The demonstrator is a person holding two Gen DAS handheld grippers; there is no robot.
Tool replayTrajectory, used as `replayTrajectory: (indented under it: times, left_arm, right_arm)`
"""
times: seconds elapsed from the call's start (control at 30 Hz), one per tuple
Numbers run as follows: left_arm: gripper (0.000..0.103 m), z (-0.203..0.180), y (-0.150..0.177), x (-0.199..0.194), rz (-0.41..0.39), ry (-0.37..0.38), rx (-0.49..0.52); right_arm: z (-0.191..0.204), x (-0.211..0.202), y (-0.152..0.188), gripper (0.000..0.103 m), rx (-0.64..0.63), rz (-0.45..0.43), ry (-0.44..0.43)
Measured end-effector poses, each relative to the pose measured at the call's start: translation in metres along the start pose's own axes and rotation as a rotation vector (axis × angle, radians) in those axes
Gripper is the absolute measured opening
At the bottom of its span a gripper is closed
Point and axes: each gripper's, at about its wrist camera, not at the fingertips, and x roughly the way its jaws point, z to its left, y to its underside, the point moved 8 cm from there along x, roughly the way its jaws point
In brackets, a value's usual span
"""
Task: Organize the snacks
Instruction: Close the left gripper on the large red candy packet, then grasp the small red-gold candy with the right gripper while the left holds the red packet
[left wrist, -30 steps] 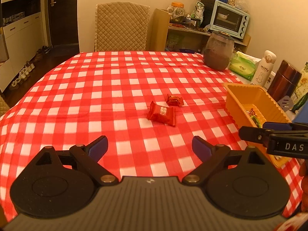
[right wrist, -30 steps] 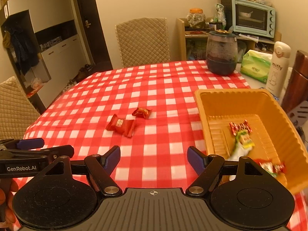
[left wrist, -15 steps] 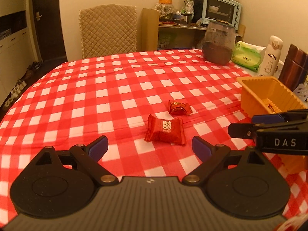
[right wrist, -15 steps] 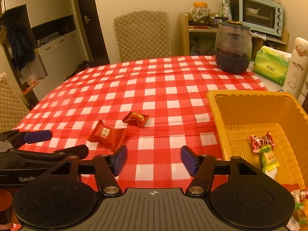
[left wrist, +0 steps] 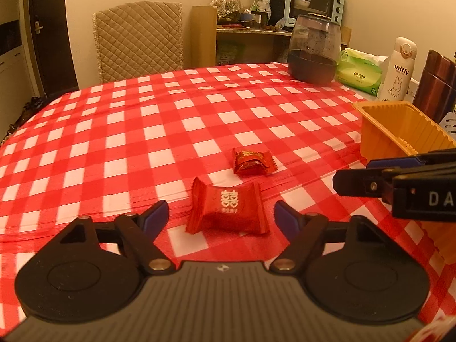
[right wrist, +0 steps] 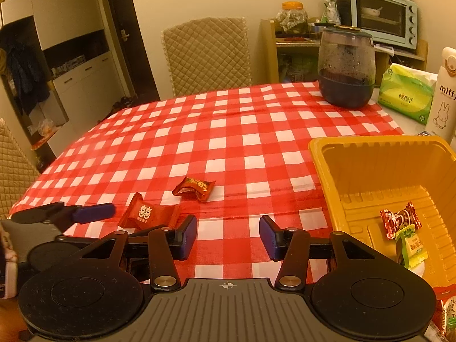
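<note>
A red candy with white characters [left wrist: 228,209] [right wrist: 148,213] lies on the checked tablecloth [left wrist: 171,131], between the fingers of my left gripper [left wrist: 222,218]. Its jaws are closing and the pads stand clear of the wrapper on both sides. A smaller shiny red candy [left wrist: 252,162] [right wrist: 195,188] lies just beyond it. My right gripper [right wrist: 228,238] hovers over bare cloth left of the orange tray [right wrist: 325,165]; its jaws are closing with nothing between them. Wrapped snacks [right wrist: 400,221] lie in the tray.
A dark glass jar [left wrist: 313,51], a green tissue pack [left wrist: 359,71], a white bottle [left wrist: 397,69] and a brown flask [left wrist: 436,82] stand at the back right. A quilted chair [left wrist: 139,40] is behind the table. The right gripper's finger [left wrist: 370,183] reaches in from the right.
My left gripper came down and forward until the white-lettered candy lay between its fingers, which narrowed. My right gripper sank toward the cloth and its jaws narrowed.
</note>
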Motion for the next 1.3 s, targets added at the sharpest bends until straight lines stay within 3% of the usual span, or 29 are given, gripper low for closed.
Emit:
replayTrajectory:
  times: [0.3,0.47,0.63,0.97,1.3]
  left_arm:
    - [0.054,0.005,0.001,0.012,0.011,0.022,-0.029]
    - [0.035,0.005,0.001,0.011,0.004,0.040,-0.033]
    - [0.025,0.008,0.001,0.006,0.002,0.057,-0.071]
    - [0.019,0.047,-0.006,-0.025,0.008,0.021,-0.084]
    - [0.019,0.083,-0.008,-0.040,-0.010,0.013,-0.179]
  right_arm:
    - [0.001,0.006,-0.001,0.050,0.003,0.000,0.000]
    - [0.004,0.009,0.000,0.050,-0.001,0.004,-0.001]
    - [0.006,0.010,0.000,0.050,-0.006,0.002,0.000]
    - [0.026,0.029,-0.004,0.050,-0.066,-0.004,-0.034]
    - [0.033,0.064,-0.007,0.050,-0.121,-0.016,-0.058]
